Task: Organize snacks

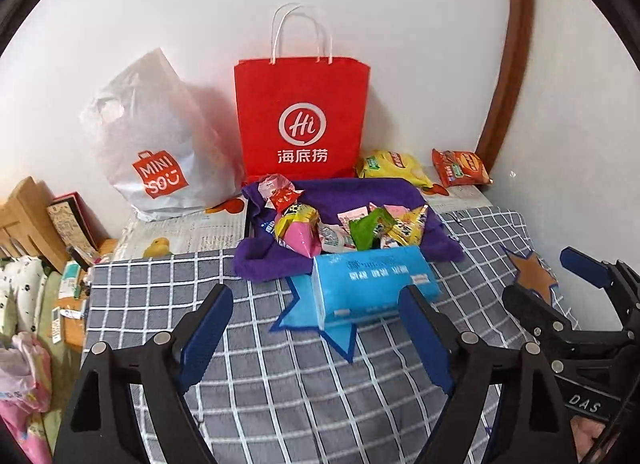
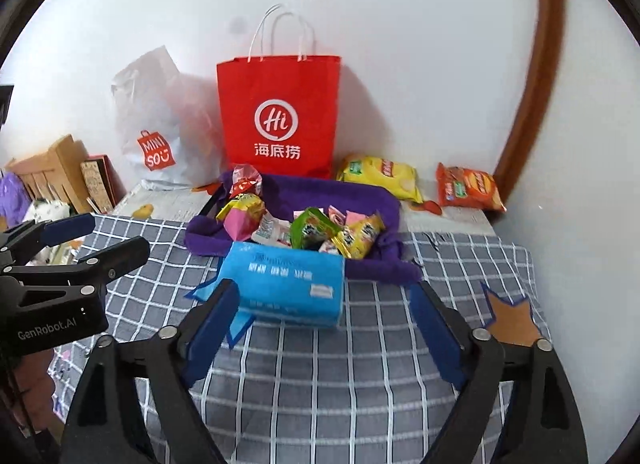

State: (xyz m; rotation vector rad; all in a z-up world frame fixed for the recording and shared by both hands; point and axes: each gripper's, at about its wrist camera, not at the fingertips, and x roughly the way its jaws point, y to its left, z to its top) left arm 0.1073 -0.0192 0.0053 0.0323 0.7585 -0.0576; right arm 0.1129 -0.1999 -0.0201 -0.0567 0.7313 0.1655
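Several small snack packets (image 1: 340, 224) (image 2: 316, 228) lie heaped on a purple cloth (image 1: 404, 192) (image 2: 360, 196) at the back of the checked table. Against the wall lie a yellow chip bag (image 1: 390, 166) (image 2: 380, 176) and an orange chip bag (image 1: 460, 168) (image 2: 466, 186). A blue tissue pack (image 1: 372, 284) (image 2: 284, 280) rests in front of the cloth. My left gripper (image 1: 316, 296) (image 2: 116, 234) hovers open and empty just short of the pack. To its right my right gripper (image 2: 324, 290) (image 1: 538, 276) is open too, holding nothing.
A red paper bag (image 1: 300, 116) (image 2: 280, 112) stands upright at the wall, with a white Miniso plastic bag (image 1: 156, 144) (image 2: 160, 124) to its left. Blue (image 1: 304, 312) and brown (image 2: 512, 320) star mats lie on the grey checked tablecloth (image 1: 160, 288). Clutter sits beyond the table's left edge.
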